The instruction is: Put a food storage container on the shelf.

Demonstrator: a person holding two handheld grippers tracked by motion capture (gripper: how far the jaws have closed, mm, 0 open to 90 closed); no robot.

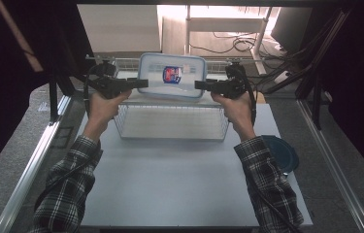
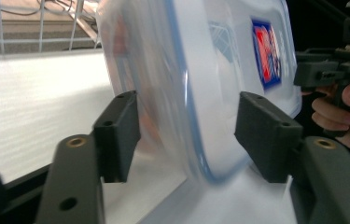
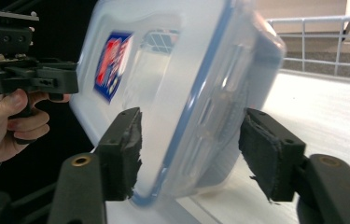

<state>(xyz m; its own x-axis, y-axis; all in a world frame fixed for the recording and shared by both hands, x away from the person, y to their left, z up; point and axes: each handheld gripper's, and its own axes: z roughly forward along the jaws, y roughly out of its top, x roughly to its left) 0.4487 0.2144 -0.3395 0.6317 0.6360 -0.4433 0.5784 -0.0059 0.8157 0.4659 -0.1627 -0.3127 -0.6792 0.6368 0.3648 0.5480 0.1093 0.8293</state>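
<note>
A person in plaid sleeves holds 2 grippers at either end of a clear plastic container (image 1: 172, 75) with a blue-rimmed lid and a red-and-blue label, seen from the high view tilted on edge with its lid facing the camera, over the far part of a wire basket (image 1: 172, 124) on the white table (image 1: 170, 184). The left gripper (image 1: 142, 83) meets the container's left end and the right gripper (image 1: 199, 85) its right end. In the left gripper view, the left gripper (image 2: 186, 133) has its jaws set apart on both sides of the container's (image 2: 200, 88) blurred edge, and gaps show between the pads and the plastic, so the grip is released. In the right gripper view, the right gripper (image 3: 189, 151) likewise straddles the container's (image 3: 177, 88) rim with jaws spread and daylight on both sides, released as well. A dark round lid (image 1: 286, 154) lies at the table's right edge, near the person's right sleeve.
</note>
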